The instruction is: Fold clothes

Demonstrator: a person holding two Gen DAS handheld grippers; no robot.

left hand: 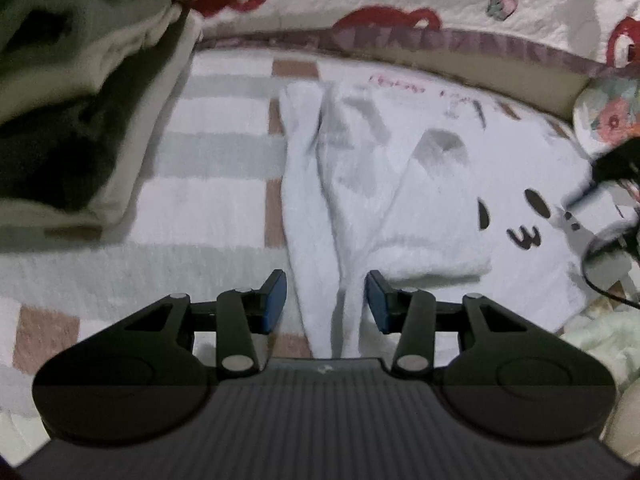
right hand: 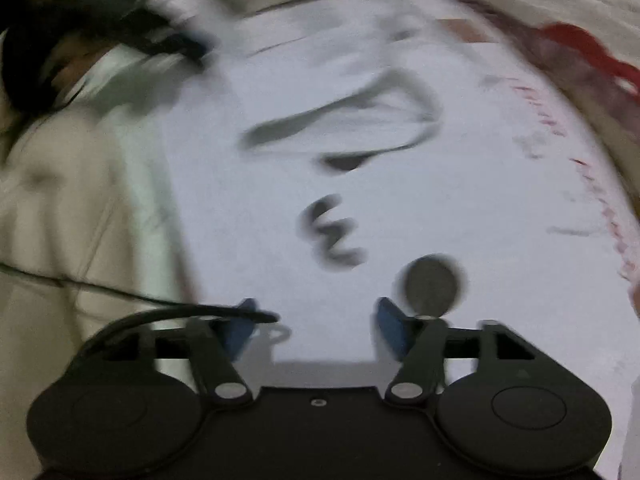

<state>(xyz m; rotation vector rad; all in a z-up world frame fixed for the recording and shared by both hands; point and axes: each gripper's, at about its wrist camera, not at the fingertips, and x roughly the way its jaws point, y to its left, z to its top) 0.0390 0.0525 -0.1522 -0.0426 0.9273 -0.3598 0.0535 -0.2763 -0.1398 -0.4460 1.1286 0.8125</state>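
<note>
A white fleece garment [left hand: 400, 184] with a printed cartoon face lies flat on a checked blanket [left hand: 208, 152]. Its sleeve is folded across the body and trails down between the blue pads of my left gripper [left hand: 326, 298], which is open just above the sleeve end. In the left wrist view the right gripper [left hand: 600, 208] shows at the far right edge, over the garment. In the blurred right wrist view the right gripper [right hand: 316, 324] is open above the garment's face print [right hand: 332, 236], holding nothing.
A stack of folded clothes [left hand: 68, 92] sits at the left on the blanket. A white quilt with red prints [left hand: 400, 0] runs along the back. A floral item [left hand: 608, 116] lies at the right. A black cable [right hand: 120, 296] crosses beige cloth on the left of the right wrist view.
</note>
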